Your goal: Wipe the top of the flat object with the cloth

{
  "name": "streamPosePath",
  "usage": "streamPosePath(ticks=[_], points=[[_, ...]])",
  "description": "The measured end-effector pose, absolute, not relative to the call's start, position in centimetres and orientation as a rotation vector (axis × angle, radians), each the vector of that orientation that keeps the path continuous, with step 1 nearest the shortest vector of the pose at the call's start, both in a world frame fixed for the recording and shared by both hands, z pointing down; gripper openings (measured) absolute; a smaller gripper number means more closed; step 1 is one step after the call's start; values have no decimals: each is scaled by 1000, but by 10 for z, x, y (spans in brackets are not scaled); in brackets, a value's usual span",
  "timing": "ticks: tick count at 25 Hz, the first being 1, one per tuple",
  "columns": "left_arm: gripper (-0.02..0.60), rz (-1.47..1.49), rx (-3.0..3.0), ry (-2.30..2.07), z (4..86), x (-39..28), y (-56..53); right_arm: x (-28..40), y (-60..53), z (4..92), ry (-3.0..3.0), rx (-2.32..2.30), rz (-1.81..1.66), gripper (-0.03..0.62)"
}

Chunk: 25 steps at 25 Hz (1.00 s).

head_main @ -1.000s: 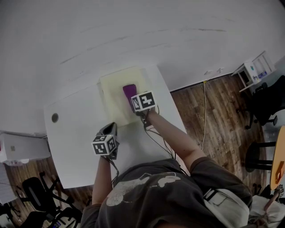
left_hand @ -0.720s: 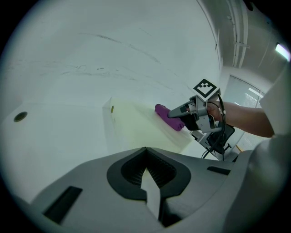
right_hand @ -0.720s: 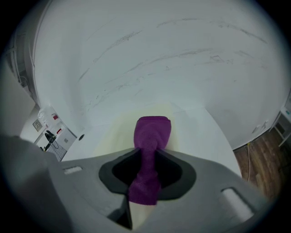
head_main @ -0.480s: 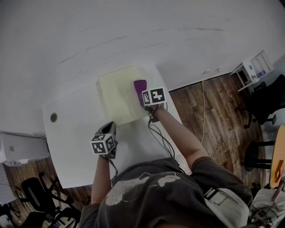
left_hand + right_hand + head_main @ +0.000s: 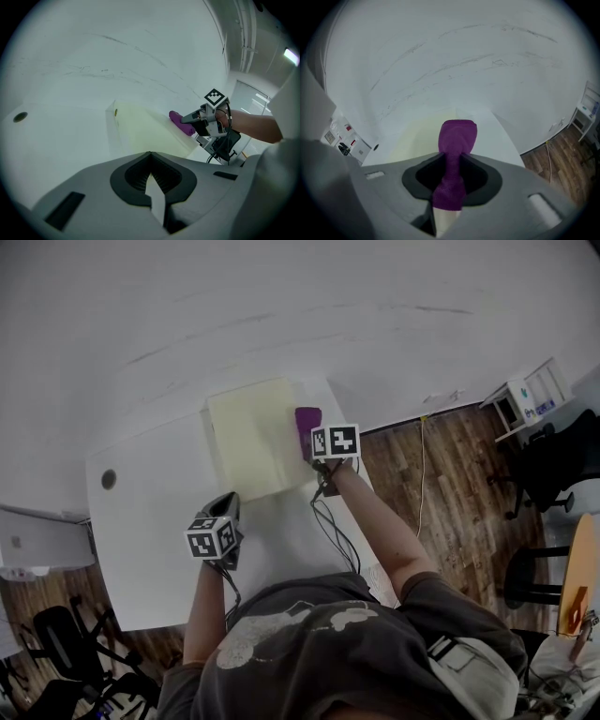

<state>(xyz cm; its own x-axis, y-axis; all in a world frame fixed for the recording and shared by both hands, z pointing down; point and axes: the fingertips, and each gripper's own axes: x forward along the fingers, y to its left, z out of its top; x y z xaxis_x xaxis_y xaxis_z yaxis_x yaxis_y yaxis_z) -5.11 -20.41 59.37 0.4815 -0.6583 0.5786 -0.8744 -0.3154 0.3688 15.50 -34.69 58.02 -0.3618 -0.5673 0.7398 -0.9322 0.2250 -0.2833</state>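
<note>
The right tongs [image 5: 322, 452] are pinching a purple cloth [image 5: 457, 138] by its near end. The fabric is bunched thick between the jaws and its free end flops forward. From where I stand, that loose end sits at the right-hand edge of the pale yellow flat slab [image 5: 251, 437], near its far corner. The left tongs [image 5: 151, 190] are pressed together on nothing, down by the slab's near left corner but apart from it, over the white counter [image 5: 150, 521].

The cloth looks soft, light and limp. I'd guess it folds and drags rather than pushes, so it needs pressing flat to wipe properly. The slab seems stiff and thin, and on that smooth counter it might skate. The near edge looks like the place to steady it.
</note>
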Motion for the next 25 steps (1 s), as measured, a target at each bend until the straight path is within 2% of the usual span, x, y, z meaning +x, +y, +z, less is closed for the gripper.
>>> streamPosePath(ticks=[6,17,25], points=[[2,385,2109,-1201,591,-50,-204,137,-338,555,-2087,1323,969,98],[2,398,2187,-1203,573,-59,-208,21,-281,541,-2236,1000,798,98],[2,391,2181,-1232,564,-85,-198,-50,-239,552,-2264,837,819,98]])
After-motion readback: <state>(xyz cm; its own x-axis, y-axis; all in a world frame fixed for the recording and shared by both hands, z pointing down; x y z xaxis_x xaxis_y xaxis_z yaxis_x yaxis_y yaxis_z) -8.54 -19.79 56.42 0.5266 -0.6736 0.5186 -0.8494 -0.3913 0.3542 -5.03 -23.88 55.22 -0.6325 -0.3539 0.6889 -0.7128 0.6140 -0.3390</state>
